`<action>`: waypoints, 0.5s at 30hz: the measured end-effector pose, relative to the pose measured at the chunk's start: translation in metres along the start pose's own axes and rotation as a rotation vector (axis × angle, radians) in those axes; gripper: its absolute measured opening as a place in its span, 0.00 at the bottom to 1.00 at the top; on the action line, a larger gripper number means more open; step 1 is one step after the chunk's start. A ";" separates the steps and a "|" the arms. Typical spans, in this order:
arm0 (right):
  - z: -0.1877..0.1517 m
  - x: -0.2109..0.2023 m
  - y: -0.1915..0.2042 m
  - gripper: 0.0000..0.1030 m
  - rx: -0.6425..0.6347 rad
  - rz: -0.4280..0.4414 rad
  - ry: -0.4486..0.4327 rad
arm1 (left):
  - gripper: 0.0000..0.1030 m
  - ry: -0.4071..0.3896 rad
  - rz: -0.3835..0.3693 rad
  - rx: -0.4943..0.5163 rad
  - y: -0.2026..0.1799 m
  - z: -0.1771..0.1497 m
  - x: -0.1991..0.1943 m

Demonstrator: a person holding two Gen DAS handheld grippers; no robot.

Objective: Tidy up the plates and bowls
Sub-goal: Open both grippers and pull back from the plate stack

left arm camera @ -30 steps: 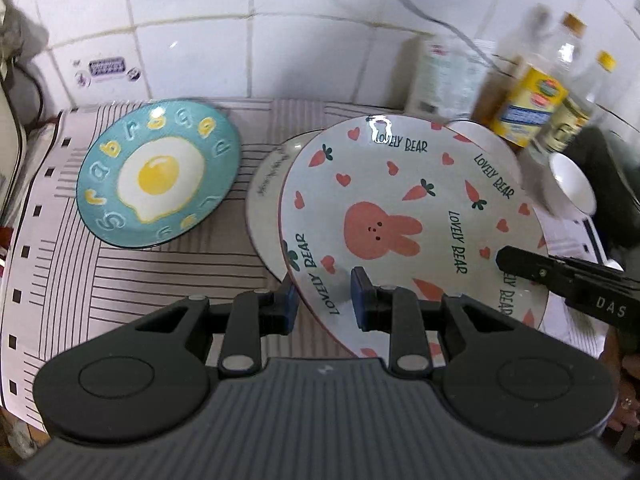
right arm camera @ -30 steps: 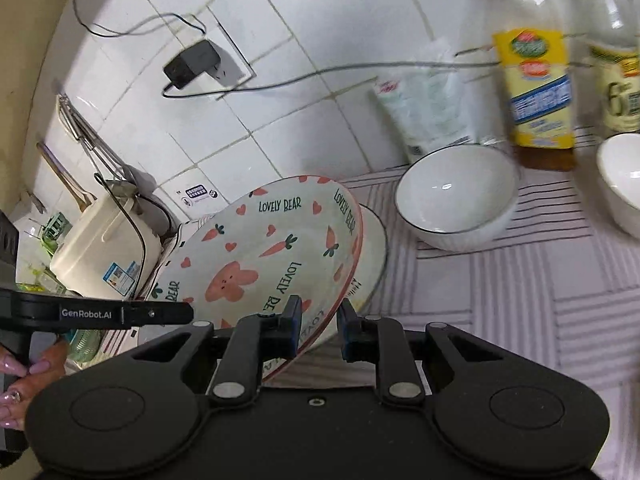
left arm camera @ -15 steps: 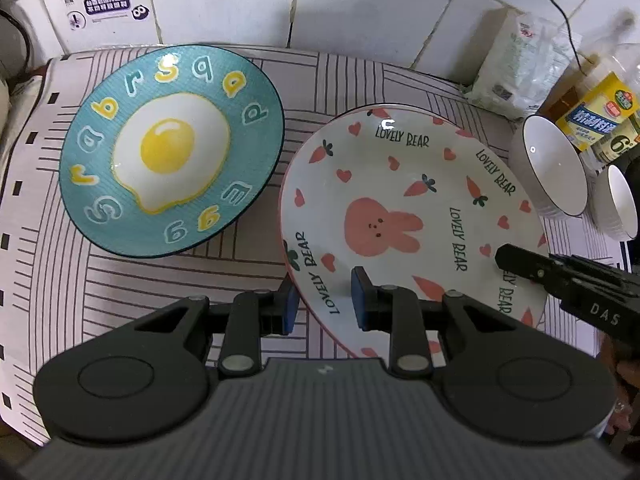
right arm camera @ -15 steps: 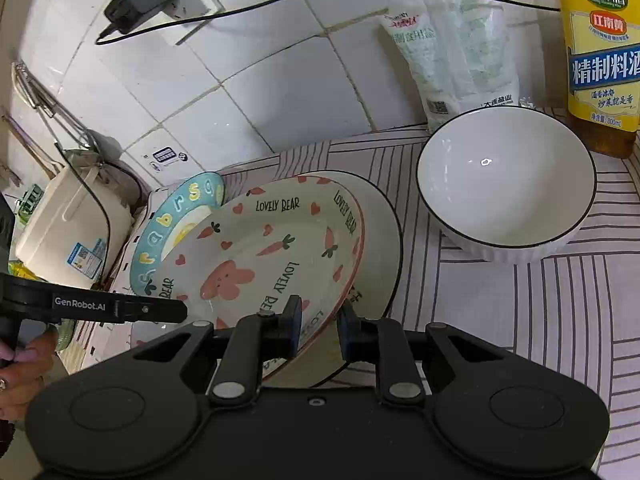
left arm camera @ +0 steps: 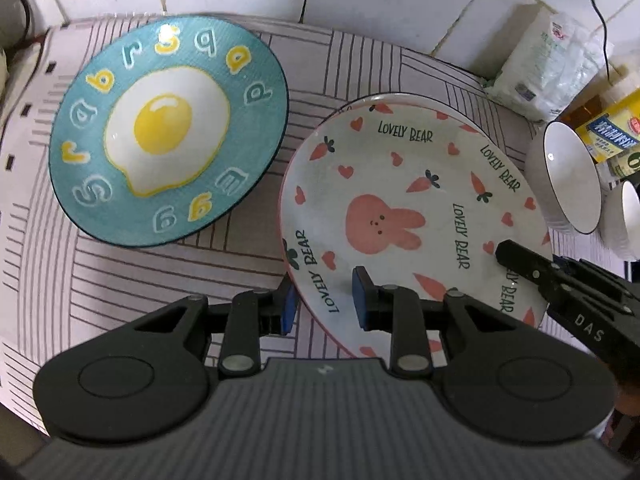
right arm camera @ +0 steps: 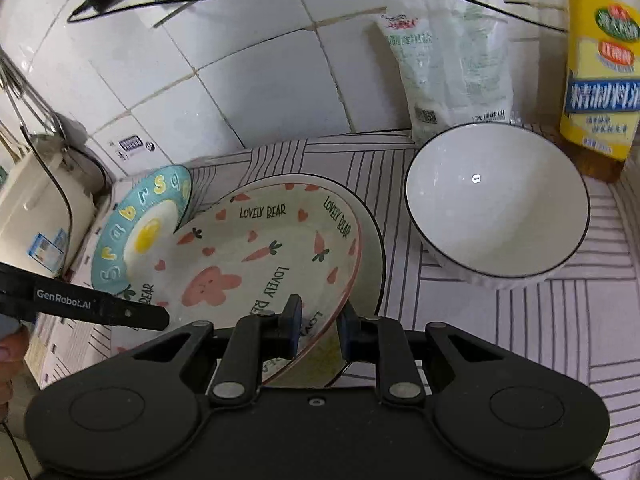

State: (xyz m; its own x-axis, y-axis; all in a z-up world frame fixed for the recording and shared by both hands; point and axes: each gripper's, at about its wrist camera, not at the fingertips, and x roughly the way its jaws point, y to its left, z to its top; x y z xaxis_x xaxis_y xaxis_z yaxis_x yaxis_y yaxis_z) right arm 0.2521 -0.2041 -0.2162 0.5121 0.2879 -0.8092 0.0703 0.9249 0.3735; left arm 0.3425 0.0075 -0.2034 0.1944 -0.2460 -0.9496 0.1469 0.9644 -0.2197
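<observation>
Here the bunny plate [left arm camera: 416, 208], white with a pink rabbit, carrots, hearts and "LOVELY BEAR" lettering, is the landmark. The left hand-held gripper [left arm camera: 324, 300] pinches its near-left rim, one blue pad under the edge and one on the upper face. The right hand-held gripper [right arm camera: 318, 326] pinches the opposite rim the same way, so both clamp this one plate. From the right wrist view the bunny plate sits tilted over a plain white plate [right arm camera: 370, 240] whose dark-lined edge shows beyond its right side; whether the two touch I cannot tell. Left of the bunny plate, on the striped cloth [left arm camera: 120, 280] of the desk, lies a teal plate [left arm camera: 168, 128] with a fried egg design and letters round its border; their edges are close. To the right of the bunny plate stands a white bowl [right arm camera: 496, 204] with a dark rim, and a second white bowl [left arm camera: 624, 220] just past it. Behind the bowls, against the tiled wall, a plastic bag [right arm camera: 448, 64] and a yellow-labelled bottle [right arm camera: 600, 80]
</observation>
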 end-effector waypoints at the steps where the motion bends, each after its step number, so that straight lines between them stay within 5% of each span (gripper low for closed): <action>1: 0.001 0.000 0.004 0.25 -0.026 -0.023 0.013 | 0.26 0.012 -0.005 -0.006 0.001 -0.001 0.001; 6: 0.000 0.002 0.036 0.33 -0.200 -0.169 0.038 | 0.26 0.035 0.009 -0.009 -0.002 -0.010 0.009; 15: -0.011 -0.001 0.047 0.35 -0.288 -0.288 0.038 | 0.23 0.016 0.028 0.015 -0.012 -0.022 0.004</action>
State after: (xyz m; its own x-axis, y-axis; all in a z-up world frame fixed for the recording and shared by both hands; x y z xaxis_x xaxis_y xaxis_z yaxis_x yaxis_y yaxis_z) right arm 0.2451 -0.1585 -0.2028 0.4740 0.0111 -0.8804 -0.0396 0.9992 -0.0088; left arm 0.3197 -0.0033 -0.2098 0.1834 -0.2174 -0.9587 0.1563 0.9693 -0.1899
